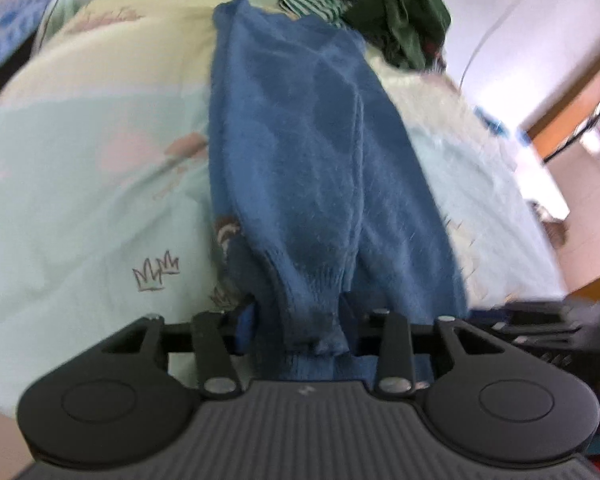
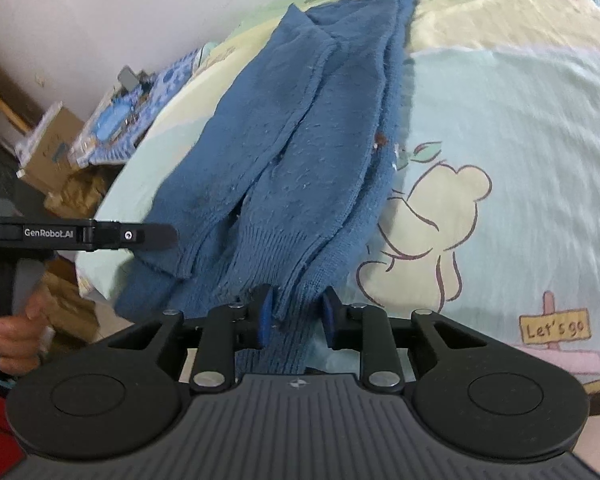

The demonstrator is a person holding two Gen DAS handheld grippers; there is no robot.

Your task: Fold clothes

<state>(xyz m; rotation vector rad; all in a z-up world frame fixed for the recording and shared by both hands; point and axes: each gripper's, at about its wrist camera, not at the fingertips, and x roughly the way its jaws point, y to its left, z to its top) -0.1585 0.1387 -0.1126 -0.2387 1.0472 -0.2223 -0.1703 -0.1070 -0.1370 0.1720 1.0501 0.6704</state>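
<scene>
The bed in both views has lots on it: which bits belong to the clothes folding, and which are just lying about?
Part of the job:
- blue knitted sweater, laid lengthwise
- left gripper, sweater cuff between its jaws
- right gripper, closed on the sweater hem

Just lying about:
- pale cartoon-print bedsheet
- dark green clothes heap
- green-and-white striped garment
- brown cardboard boxes

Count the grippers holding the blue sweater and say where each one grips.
2. The left gripper clamps a ribbed cuff at the blue sweater's near end; the right gripper clamps the ribbed hem beside it. Fabric partly hides the pads.
</scene>
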